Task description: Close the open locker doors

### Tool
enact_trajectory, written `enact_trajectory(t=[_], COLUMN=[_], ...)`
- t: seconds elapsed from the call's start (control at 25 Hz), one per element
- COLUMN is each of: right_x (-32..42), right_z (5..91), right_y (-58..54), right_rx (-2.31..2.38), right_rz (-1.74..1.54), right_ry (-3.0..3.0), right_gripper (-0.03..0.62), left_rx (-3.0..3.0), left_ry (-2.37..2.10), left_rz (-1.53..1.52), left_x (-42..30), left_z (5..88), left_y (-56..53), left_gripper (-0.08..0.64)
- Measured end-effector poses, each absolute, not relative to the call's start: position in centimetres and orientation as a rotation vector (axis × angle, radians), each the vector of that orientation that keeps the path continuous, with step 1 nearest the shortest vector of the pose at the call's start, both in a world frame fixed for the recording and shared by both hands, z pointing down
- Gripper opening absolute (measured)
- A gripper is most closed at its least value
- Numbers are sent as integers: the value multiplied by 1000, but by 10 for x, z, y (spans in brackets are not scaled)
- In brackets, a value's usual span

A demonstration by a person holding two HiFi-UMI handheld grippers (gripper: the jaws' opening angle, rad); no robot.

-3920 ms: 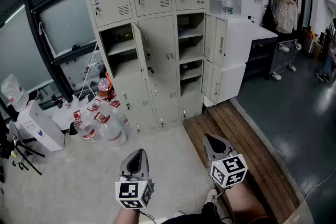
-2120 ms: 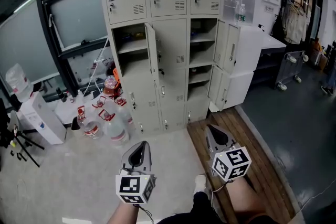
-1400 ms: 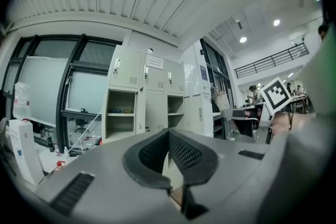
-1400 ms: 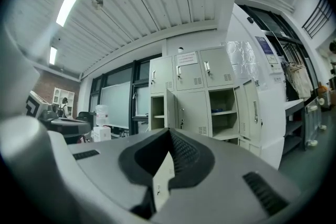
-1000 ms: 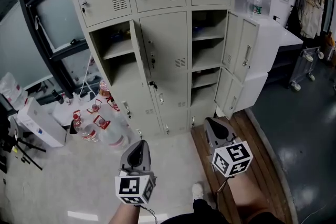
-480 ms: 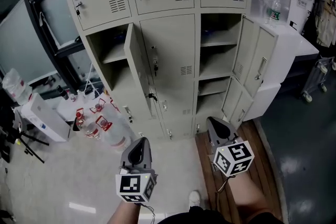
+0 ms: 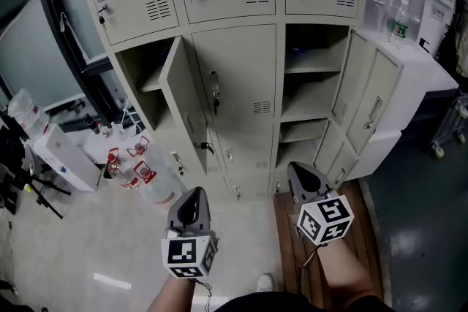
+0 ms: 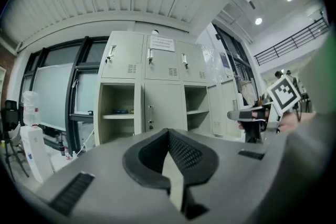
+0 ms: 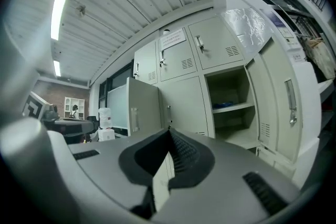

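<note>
The beige locker bank [image 7: 234, 69] fills the head view. In its left column one door [image 7: 183, 102] stands swung out, showing a shelf behind it. In the right column the upper door [image 7: 369, 102] and the lower door [image 7: 338, 156] both hang open to the right. My left gripper [image 7: 194, 199] is shut and empty, held low in front of the middle column, well short of the lockers. My right gripper [image 7: 300, 173] is also shut and empty, below the right open compartments. The left gripper view shows the lockers [image 8: 157, 92] ahead. The right gripper view shows the open left door [image 9: 140, 107].
Several large water bottles [image 7: 139, 170] stand on the floor left of the lockers, beside a white box [image 7: 62, 161]. A wooden platform [image 7: 291, 219] lies under the right column. A white cabinet [image 7: 424, 77] with a bottle [image 7: 398, 18] on top sits behind the right doors.
The lockers have grown larger in the head view as both grippers came closer to them. The doors stand as before, and both grippers stay shut.
</note>
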State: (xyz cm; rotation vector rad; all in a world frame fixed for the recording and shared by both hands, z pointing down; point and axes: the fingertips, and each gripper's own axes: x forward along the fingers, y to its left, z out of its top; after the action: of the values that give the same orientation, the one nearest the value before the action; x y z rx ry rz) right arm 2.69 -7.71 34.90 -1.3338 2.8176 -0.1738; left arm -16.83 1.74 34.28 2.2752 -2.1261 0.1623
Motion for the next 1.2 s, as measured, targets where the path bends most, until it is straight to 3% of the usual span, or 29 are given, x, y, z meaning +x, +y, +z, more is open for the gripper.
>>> enact_trajectory(t=[1.04, 1.08, 1.2], right_x=[4, 3, -5], right_z=[337, 339, 340], right_y=[-117, -119, -124], right_rx=[-1264, -1269, -1281], right_rz=[-104, -112, -119], right_ry=[2869, 2871, 2873], right_gripper=[0, 0, 0], left_rx=[2155, 2154, 2162], left_ry=[-2325, -2331, -2333], left_rz=[74, 72, 78], left_x=[-212, -215, -222], left_z=[319, 319, 318], left_y=[-57, -61, -74], left_gripper=[5, 10, 114])
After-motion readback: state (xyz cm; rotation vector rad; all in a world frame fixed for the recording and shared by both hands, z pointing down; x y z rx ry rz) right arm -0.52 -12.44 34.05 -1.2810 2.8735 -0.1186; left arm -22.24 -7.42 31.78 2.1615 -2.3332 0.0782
